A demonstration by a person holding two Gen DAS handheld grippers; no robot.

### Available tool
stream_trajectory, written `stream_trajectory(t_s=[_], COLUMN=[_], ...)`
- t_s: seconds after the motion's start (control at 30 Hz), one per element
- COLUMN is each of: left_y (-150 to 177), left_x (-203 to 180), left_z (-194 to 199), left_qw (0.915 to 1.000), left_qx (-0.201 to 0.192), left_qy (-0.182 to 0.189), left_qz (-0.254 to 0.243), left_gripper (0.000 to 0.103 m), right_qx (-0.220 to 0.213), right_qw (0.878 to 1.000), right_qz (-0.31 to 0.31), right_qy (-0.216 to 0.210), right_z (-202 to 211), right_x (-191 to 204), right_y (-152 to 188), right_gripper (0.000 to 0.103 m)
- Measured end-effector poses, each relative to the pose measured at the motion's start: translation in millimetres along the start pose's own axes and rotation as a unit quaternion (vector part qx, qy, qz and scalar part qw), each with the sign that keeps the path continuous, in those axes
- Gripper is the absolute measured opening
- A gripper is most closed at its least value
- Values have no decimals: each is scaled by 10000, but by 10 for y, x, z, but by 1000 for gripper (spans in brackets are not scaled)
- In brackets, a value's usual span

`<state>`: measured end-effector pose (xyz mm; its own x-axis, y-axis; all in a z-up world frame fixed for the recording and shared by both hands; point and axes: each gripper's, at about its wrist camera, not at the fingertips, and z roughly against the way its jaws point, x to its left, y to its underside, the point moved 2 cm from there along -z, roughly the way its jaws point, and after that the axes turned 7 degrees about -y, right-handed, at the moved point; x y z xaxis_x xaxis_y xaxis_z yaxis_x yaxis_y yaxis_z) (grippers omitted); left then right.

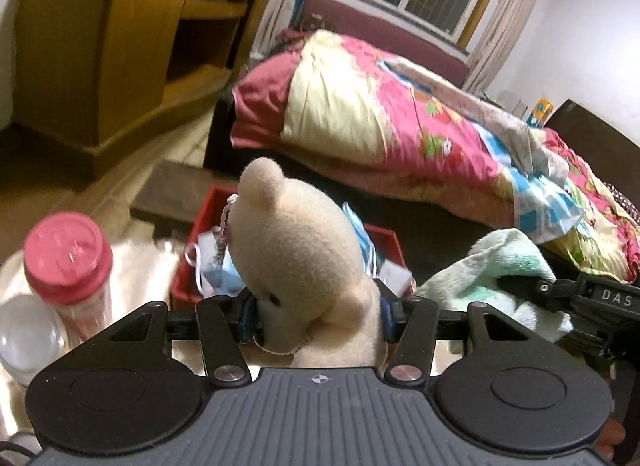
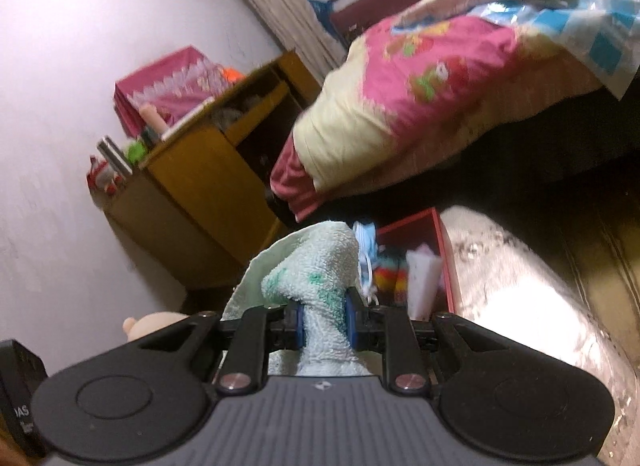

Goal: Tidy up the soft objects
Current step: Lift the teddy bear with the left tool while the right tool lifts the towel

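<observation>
My left gripper (image 1: 316, 320) is shut on a cream teddy bear (image 1: 296, 250) and holds it up above the table. My right gripper (image 2: 323, 326) is shut on a pale green towel (image 2: 316, 266); the towel also shows in the left wrist view (image 1: 492, 266), to the right of the bear. A red box (image 1: 186, 282) with face masks and other soft items lies ahead, just beyond both grippers; it also shows in the right wrist view (image 2: 444, 250). The bear's ear (image 2: 138, 326) peeks in at the lower left of the right wrist view.
A clear bottle with a pink lid (image 1: 68, 262) stands at the left on the shiny table (image 2: 532, 306). A bed with a pink quilt (image 1: 400, 117) lies beyond. A wooden cabinet (image 1: 120, 53) stands against the left wall.
</observation>
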<state>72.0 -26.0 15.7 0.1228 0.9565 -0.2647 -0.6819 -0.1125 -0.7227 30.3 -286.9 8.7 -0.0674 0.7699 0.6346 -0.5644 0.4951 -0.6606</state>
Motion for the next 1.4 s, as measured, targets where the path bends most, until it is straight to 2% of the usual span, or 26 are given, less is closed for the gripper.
stream_trajectory(t_s=[0.23, 0.4, 0.87, 1.4], left_y=[-142, -202, -345, -508], left_x=[-13, -46, -166, -145], left_z=[28, 9, -192, -557], left_qw=[9997, 9992, 9971, 9956], left_qx=[-234, -349, -503, -504], left_qy=[-46, -121, -314, -546], left_qz=[-2, -124, -470, -563], left_gripper=[55, 55, 56, 56], right_qx=[-515, -702, -819, -749], right_qw=[9987, 9975, 9963, 9944], right_qz=[-26, 1, 147, 466], right_qy=[-5, -68, 234, 577], right_z=[50, 47, -149, -543], right_x=[71, 135, 67, -11], right_y=[-178, -262, -406, -543], right_gripper=[0, 0, 0, 0])
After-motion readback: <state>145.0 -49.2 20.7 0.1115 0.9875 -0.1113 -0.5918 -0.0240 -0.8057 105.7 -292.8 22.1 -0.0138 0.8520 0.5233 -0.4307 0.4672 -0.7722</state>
